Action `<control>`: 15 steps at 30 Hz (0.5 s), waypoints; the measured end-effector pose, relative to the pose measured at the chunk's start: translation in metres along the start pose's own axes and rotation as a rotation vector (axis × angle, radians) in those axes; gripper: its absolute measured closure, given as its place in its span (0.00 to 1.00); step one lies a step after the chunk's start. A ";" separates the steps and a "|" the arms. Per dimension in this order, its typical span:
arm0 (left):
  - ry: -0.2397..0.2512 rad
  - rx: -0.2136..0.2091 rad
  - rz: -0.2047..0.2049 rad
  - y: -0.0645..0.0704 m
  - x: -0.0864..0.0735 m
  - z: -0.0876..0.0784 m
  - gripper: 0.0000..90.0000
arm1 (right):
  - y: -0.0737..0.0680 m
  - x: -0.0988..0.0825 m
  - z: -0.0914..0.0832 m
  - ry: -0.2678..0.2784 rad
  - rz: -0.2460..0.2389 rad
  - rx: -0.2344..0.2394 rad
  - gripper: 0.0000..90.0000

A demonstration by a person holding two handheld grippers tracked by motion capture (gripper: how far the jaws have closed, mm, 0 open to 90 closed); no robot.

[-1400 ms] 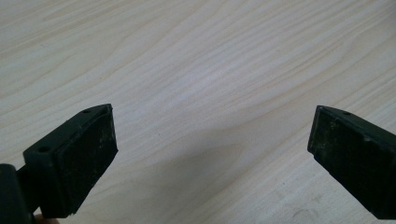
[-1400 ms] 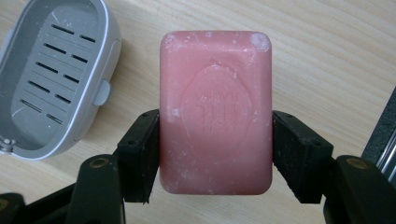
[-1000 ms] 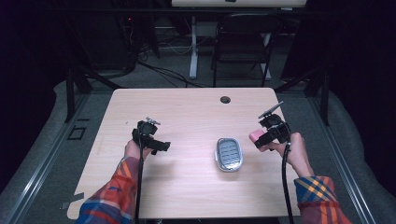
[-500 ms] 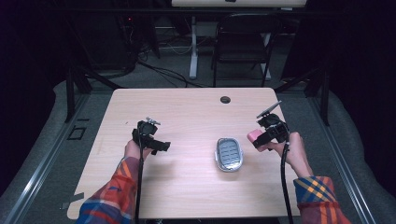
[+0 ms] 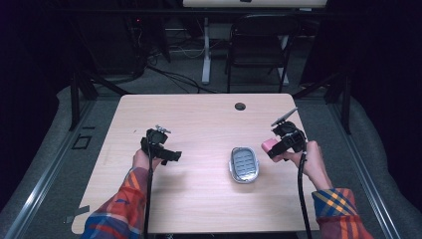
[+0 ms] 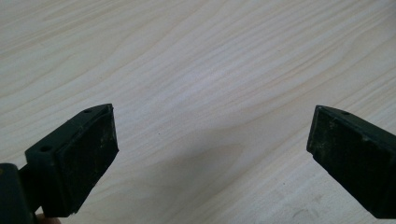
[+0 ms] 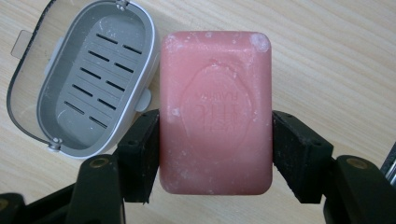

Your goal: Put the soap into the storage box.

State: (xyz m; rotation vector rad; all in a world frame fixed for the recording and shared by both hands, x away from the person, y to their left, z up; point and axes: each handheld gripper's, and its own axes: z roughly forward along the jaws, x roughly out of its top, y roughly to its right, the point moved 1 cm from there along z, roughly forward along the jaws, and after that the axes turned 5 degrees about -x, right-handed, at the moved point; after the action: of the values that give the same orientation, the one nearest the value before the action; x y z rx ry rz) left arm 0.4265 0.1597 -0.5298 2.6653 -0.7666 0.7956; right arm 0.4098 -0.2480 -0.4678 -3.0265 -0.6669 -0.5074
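Between right gripper [image 7: 215, 154] fingers, pink soap [image 7: 215, 112]; embossed lettering illegible.

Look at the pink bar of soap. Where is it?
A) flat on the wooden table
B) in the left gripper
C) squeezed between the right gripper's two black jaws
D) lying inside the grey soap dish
C: the pink bar of soap sits clamped between the right gripper jaws, beside the empty grey oval soap dish.

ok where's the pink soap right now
The pink soap is clamped in the right gripper, held above the table's right side, just right of the open soap dish.
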 end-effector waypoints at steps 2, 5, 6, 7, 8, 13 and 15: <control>0.001 0.000 0.000 0.000 0.000 0.000 0.02 | -0.001 0.001 0.000 -0.001 -0.004 0.001 0.41; 0.000 0.000 0.000 0.000 0.000 0.000 0.02 | -0.003 0.003 -0.001 -0.007 -0.020 0.001 0.41; -0.002 0.000 0.001 0.000 0.000 0.000 0.02 | -0.004 0.003 -0.001 -0.007 -0.025 0.005 0.41; -0.002 0.000 0.001 0.000 0.000 0.000 0.02 | -0.005 0.004 -0.001 -0.010 -0.034 0.013 0.41; -0.001 -0.003 0.001 -0.001 0.000 0.000 0.02 | -0.007 0.005 -0.001 -0.008 -0.034 0.006 0.41; -0.001 -0.003 0.001 -0.001 0.000 -0.001 0.02 | -0.014 0.007 0.001 -0.001 -0.044 0.012 0.41; 0.001 -0.002 0.000 0.000 0.000 0.000 0.02 | -0.016 0.008 0.001 -0.008 -0.060 0.013 0.41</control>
State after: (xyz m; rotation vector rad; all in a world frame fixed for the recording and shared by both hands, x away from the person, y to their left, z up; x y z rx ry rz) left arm 0.4265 0.1603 -0.5296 2.6628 -0.7663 0.7949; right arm 0.4104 -0.2296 -0.4674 -3.0064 -0.7601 -0.4907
